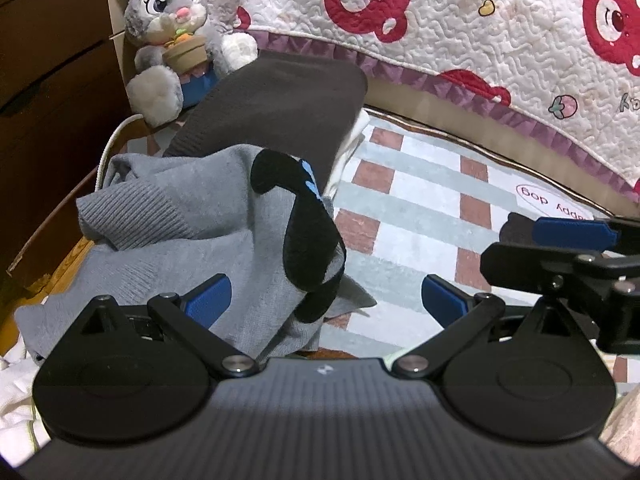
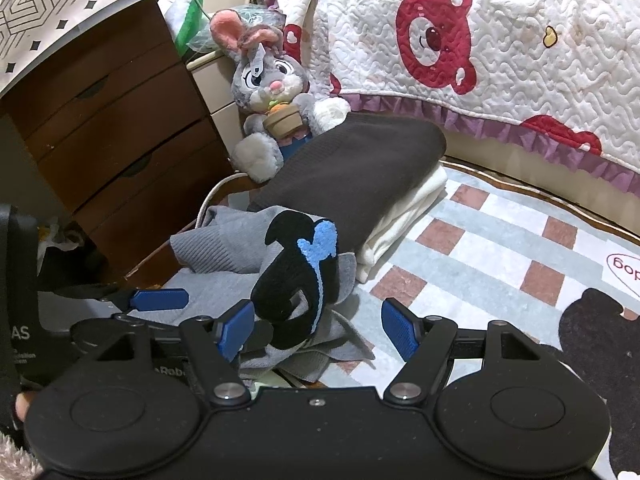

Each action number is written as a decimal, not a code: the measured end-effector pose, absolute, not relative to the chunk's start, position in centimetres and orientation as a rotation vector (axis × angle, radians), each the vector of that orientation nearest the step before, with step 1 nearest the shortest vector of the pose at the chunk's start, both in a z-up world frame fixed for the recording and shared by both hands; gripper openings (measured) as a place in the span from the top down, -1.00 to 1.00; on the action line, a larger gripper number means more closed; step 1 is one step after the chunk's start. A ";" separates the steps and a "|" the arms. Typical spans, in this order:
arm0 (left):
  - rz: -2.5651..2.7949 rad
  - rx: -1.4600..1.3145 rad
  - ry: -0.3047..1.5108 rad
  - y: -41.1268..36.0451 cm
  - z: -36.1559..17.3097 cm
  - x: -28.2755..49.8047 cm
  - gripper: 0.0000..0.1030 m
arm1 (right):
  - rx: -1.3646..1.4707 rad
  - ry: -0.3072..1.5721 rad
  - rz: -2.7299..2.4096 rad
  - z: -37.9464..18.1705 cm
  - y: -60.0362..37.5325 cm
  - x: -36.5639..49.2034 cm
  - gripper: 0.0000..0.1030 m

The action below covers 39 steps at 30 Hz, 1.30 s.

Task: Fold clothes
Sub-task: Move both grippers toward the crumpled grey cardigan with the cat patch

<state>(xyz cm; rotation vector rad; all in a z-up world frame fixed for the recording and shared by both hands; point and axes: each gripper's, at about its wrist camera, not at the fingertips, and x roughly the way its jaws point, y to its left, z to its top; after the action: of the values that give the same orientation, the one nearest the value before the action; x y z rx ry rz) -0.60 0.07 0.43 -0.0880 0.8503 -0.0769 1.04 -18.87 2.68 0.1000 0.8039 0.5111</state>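
Grey sweater point(image 1: 168, 216) crumpled beside "happy dog" rug point(image 1: 420, 200), both grippers' fingers point(image 1: 210, 300) spread, empty

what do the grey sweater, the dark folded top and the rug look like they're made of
Grey sweater: soft matte knit, ribbed cuff showing; probably wool or acrylic. Dark folded top: fine brown knit with faint ribbing. Rug: short-pile printed fabric, likely synthetic; the fibre is unclear.

The brown sweater point(image 2: 352, 160) covers most of the white garment point(image 2: 404, 216); the rug's label point(image 2: 624, 272) is cut off.
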 end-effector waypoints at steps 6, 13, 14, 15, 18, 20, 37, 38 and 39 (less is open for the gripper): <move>-0.028 -0.115 0.838 0.9 0.7 -0.5 -0.98 | 0.103 0.800 0.502 2.9 -19.1 0.9 -0.50; -0.012 -0.146 0.809 1.6 0.8 -1.0 -0.96 | 0.105 0.811 0.498 2.7 -19.1 1.1 -0.50; -0.004 -0.156 0.800 1.7 0.9 -1.0 -0.96 | 0.104 0.814 0.496 2.7 -19.2 1.2 -0.50; 0.002 -0.165 0.794 2.0 1.0 -1.1 -0.96 | 0.102 0.815 0.494 2.7 -19.1 1.2 -0.51; 0.034 -0.179 0.783 2.8 1.1 -1.2 -0.93 | 0.093 0.816 0.489 2.5 -19.0 1.0 -0.52; 0.050 -0.189 0.773 3.4 1.3 -1.3 -0.92 | 0.086 0.818 0.488 2.5 -18.9 1.0 -0.52; 0.035 -0.217 0.782 3.6 0.9 -1.2 -0.92 | 0.086 0.837 0.486 2.1 -18.8 0.9 -0.52; 0.035 -0.217 0.782 3.6 0.8 -1.2 -0.92 | 0.086 0.838 0.486 2.0 -18.8 0.9 -0.52; 0.035 -0.218 0.781 3.7 0.8 -1.3 -0.92 | 0.085 0.839 0.487 2.0 -18.8 0.9 -0.52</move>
<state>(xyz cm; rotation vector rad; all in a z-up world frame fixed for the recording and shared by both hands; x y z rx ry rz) -1.29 3.66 0.80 -0.2176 0.7812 0.0348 0.89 -18.81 1.98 0.0853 0.8387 0.4866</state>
